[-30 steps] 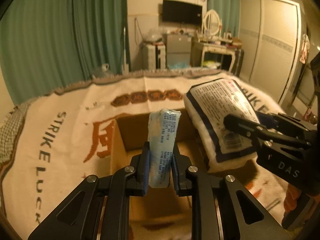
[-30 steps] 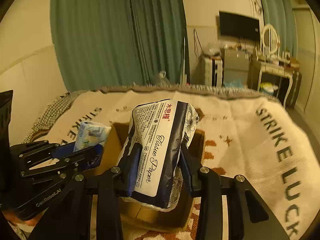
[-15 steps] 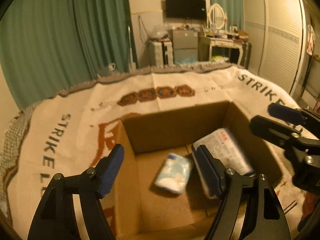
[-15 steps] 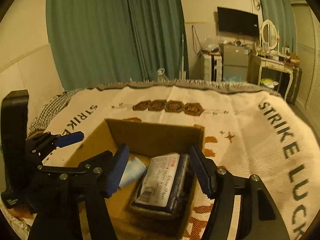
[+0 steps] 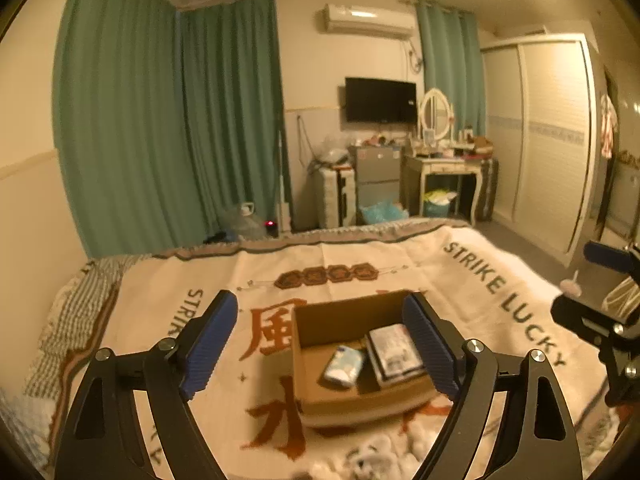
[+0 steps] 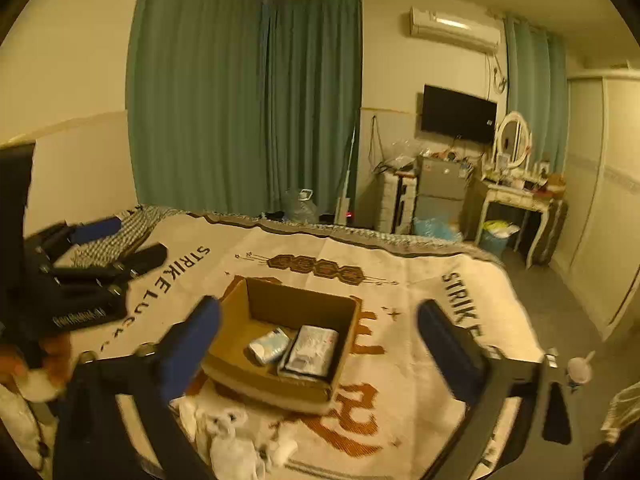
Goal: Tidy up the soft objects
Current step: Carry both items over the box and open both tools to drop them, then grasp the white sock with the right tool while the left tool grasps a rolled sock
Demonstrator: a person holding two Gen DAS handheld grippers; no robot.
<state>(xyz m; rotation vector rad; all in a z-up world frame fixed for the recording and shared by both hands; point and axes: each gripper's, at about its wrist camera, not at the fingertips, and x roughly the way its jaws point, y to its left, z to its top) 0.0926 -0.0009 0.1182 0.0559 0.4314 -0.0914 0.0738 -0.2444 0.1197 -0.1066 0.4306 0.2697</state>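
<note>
An open cardboard box [image 5: 304,364] [image 6: 236,300] sits on the bed blanket. Inside lie a small light-blue tissue pack [image 5: 343,366] [image 6: 269,345] and a larger dark-edged tissue paper pack [image 5: 394,353] [image 6: 310,350], side by side. My left gripper [image 5: 322,342] is open and empty, held high above and in front of the box. My right gripper [image 6: 320,344] is open and empty, also well above the box. Each gripper shows at the edge of the other's view.
A cream blanket [image 5: 476,280] printed "STRIKE LUCKY" covers the bed. White fluffy soft things [image 6: 228,432] lie on the blanket in front of the box. Green curtains, a TV, a dresser and a wardrobe stand beyond the bed. A dark flat object [image 6: 556,414] lies at the right.
Both grippers let go of their tissue packs, which dropped into the box. Both grippers then drew up and back from the box and stay open.
</note>
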